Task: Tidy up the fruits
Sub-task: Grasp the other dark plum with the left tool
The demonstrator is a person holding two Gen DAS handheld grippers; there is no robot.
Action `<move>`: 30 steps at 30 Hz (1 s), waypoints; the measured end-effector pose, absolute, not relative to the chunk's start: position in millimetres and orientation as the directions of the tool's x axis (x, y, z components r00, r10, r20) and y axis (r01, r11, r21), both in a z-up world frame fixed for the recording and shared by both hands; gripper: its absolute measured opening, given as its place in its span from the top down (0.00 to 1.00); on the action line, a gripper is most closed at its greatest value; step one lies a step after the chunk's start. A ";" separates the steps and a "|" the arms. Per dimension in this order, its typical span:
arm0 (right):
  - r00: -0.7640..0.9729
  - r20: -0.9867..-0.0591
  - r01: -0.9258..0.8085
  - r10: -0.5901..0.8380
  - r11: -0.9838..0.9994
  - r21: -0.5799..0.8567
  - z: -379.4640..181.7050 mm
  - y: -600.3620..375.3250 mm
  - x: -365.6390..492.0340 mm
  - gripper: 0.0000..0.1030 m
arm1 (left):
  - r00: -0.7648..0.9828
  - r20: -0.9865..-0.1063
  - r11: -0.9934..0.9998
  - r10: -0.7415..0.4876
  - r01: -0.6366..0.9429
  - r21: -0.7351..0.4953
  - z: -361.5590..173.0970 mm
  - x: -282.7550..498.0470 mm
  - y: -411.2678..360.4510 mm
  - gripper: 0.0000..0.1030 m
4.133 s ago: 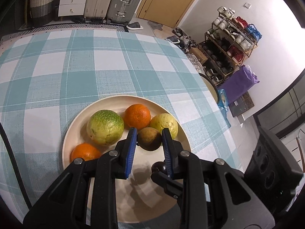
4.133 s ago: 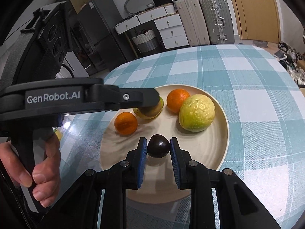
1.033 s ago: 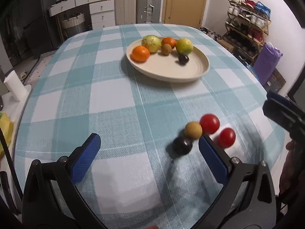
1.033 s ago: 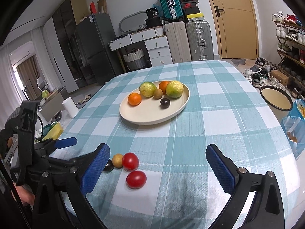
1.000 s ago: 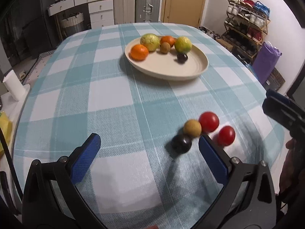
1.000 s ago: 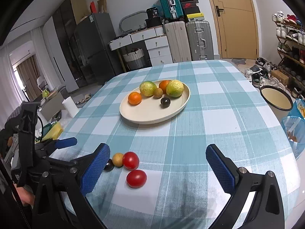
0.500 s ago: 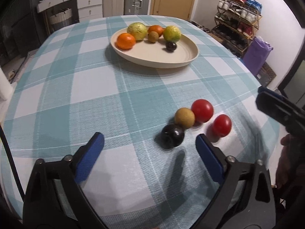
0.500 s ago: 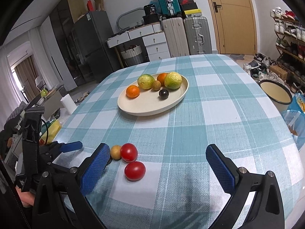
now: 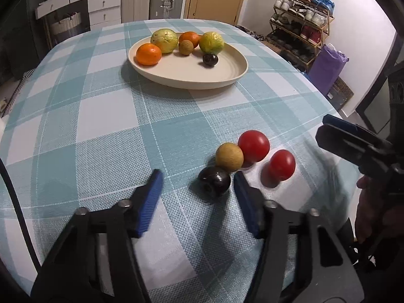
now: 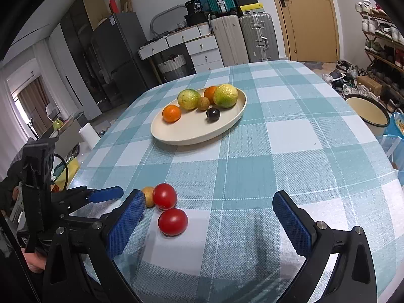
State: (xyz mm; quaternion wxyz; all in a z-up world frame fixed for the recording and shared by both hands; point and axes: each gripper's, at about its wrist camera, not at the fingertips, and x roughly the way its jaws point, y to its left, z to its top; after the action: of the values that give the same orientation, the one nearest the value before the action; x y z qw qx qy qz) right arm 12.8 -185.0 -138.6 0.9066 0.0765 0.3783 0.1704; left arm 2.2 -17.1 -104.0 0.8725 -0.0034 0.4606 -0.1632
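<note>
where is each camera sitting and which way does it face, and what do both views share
Left wrist: on the left claw, facing down-forward at the dark fruit between its just-closing blue pads, not pressed; a hand and the right claw show at right.
Right wrist: on the right claw, open, facing across the table toward the door; the left claw shows at left.
Shared: the plate of fruit, two red tomatoes, the checked tablecloth.

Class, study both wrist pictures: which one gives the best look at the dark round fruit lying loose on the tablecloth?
The left wrist view: the dark fruit lies whole and unobstructed between the left gripper's fingers. In the right wrist view the right gripper's finger hides it.
</note>
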 end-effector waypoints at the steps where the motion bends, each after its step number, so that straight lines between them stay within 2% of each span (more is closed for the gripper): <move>1: 0.655 -0.660 -0.252 0.367 0.930 0.267 -138.9 -184.7 13.1 0.00 | 0.520 -0.800 0.942 -0.299 0.294 -0.161 -103.8 1.4 -17.8 0.59; 3: 0.655 -0.659 -0.254 0.370 0.929 0.269 -139.0 -184.4 13.2 0.00 | 0.509 -0.794 0.929 -0.332 0.323 -0.182 -102.8 -1.3 -20.5 0.76; 4: 0.655 -0.658 -0.254 0.370 0.929 0.270 -139.2 -184.5 13.1 0.00 | 0.510 -0.792 0.927 -0.334 0.332 -0.177 -102.2 -2.3 -22.6 0.77; 8: 0.651 -0.658 -0.253 0.378 0.926 0.281 -140.3 -184.6 12.3 0.00 | 0.516 -0.796 0.928 -0.316 0.343 -0.146 -100.9 -4.9 -27.4 0.78; 26: 0.616 -0.672 -0.357 0.410 0.906 0.226 -148.4 -157.4 -2.4 0.01 | 0.517 -0.795 0.947 -0.318 0.205 -0.246 -94.7 -7.6 14.9 0.78; 30: 0.602 -0.686 -0.374 0.409 0.903 0.210 -151.7 -148.4 -3.2 0.14 | 0.508 -0.796 0.944 -0.329 0.185 -0.273 -97.9 -8.7 22.7 0.78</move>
State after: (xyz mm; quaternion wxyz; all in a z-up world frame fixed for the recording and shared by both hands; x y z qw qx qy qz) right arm -3.2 -148.4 -151.7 0.8947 0.0225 0.3887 0.2188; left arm -8.7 22.7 -97.9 0.8650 -0.0763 0.4730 -0.1486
